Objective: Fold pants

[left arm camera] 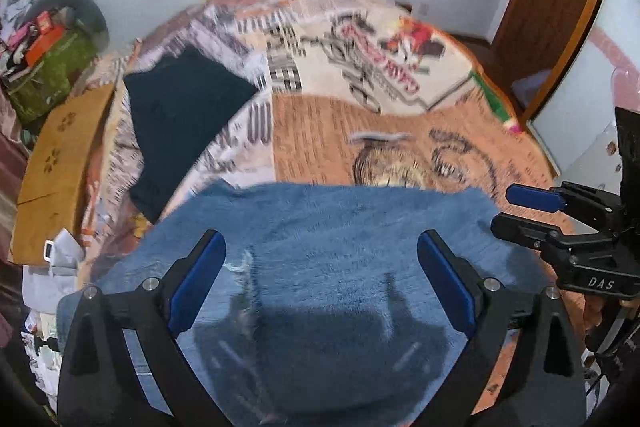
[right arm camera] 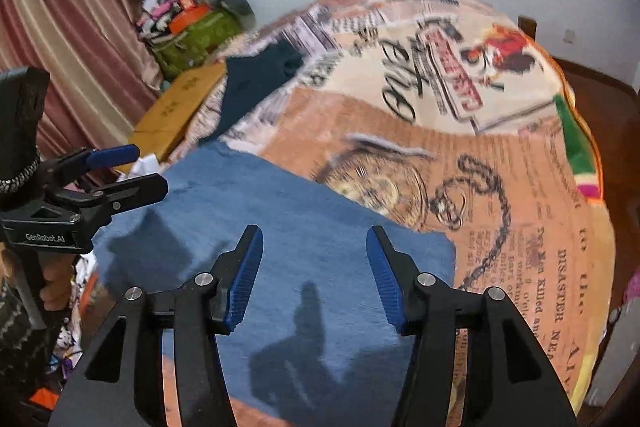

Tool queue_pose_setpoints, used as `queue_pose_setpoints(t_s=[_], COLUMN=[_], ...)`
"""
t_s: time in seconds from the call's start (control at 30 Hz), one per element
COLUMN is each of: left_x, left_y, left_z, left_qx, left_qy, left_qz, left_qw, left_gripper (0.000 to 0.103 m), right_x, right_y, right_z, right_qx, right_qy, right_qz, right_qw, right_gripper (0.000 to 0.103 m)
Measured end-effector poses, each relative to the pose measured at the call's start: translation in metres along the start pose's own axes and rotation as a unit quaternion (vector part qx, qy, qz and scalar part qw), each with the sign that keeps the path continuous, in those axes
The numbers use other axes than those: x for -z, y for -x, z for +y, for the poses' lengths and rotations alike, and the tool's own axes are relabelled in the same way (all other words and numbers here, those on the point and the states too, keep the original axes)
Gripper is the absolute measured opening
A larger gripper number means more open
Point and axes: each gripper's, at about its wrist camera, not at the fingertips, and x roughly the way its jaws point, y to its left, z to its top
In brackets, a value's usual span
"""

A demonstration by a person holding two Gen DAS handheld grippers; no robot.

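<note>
Blue pants (left arm camera: 320, 267): I see them lying flat on the bed, filling the lower middle of both wrist views, folded into a broad blue slab; the fabric is blurred
Left tongs (left arm camera: 322, 281): mine stand wide open above the pants, blue pads (left arm camera: 198, 281) apart with only cloth showing between them, nothing gripped; their shadow falls on the fabric
Right tongs (right arm camera: 316, 277): open as well, pads spread over the pants at the lower centre of the right wrist view, gripping nothing
Cross view: the right tongs show at the right edge of the left wrist view, near the far right corner of the pants; the left tongs show at the left edge of the right wrist view
Bedspread (right arm camera: 500, 187): orange and cream with newspaper print, under the pants
Dark garment (left arm camera: 180, 123): folded, upper left of the left wrist view, on the bed, apart from the pants
Cardboard box (left arm camera: 60, 171): left edge, beside the bed
</note>
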Motion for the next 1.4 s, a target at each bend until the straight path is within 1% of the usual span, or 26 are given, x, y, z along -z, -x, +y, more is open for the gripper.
queue_pose_setpoints(t_s=[0.13, 0.23, 0.3, 0.37, 0.47, 0.63, 0.87, 1.0, 1.17, 1.3, 1.4], left_x=[0.005, 0.013, 0.017, 0.022, 0.027, 0.037, 0.053, 0.058, 0.063, 0.065, 0.066], left_y=[-0.035, -0.056, -0.065, -0.068, -0.066, -0.056, -0.042, -0.033, -0.019, 0.005, 0.036], left_z=[-0.003, -0.005, -0.006, -0.008, -0.007, -0.007, 0.005, 0.007, 0.015, 0.033, 0.056], left_qx=[-0.012, -0.022, -0.031, -0.037, -0.034, -0.036, -0.023, -0.027, -0.033, -0.053, -0.068], left_qy=[-0.009, -0.021, -0.036, -0.048, -0.050, -0.058, -0.021, -0.016, 0.005, 0.027, 0.059], left_qz=[0.049, 0.082, 0.093, 0.090, 0.090, 0.078, 0.072, 0.066, 0.057, 0.025, -0.020], left_qw=[0.9987, 0.9961, 0.9946, 0.9942, 0.9941, 0.9946, 0.9969, 0.9973, 0.9978, 0.9979, 0.9958], left_gripper=[0.097, 0.097, 0.098, 0.101, 0.101, 0.102, 0.102, 0.102, 0.101, 0.101, 0.101], right_x=[0.010, 0.020, 0.028, 0.035, 0.044, 0.059, 0.078, 0.081, 0.077, 0.069, 0.058], right_y=[-0.026, -0.041, -0.045, -0.045, -0.038, -0.025, -0.009, -0.004, -0.001, 0.006, 0.014], right_z=[-0.017, -0.029, -0.029, -0.025, -0.019, -0.021, -0.022, -0.019, -0.012, -0.005, 0.005], right_qx=[0.003, -0.013, -0.018, -0.013, 0.000, 0.011, 0.025, 0.035, 0.058, 0.059, 0.057], right_qy=[-0.015, -0.034, -0.031, -0.012, 0.008, 0.002, -0.015, -0.017, -0.011, -0.008, -0.002], right_qz=[0.037, 0.070, 0.080, 0.084, 0.079, 0.073, 0.063, 0.058, 0.057, 0.041, 0.021], right_qw=[0.999, 0.997, 0.996, 0.996, 0.997, 0.997, 0.998, 0.998, 0.997, 0.997, 0.998], right_gripper=[0.050, 0.051, 0.053, 0.058, 0.062, 0.064, 0.064, 0.064, 0.065, 0.065, 0.065])
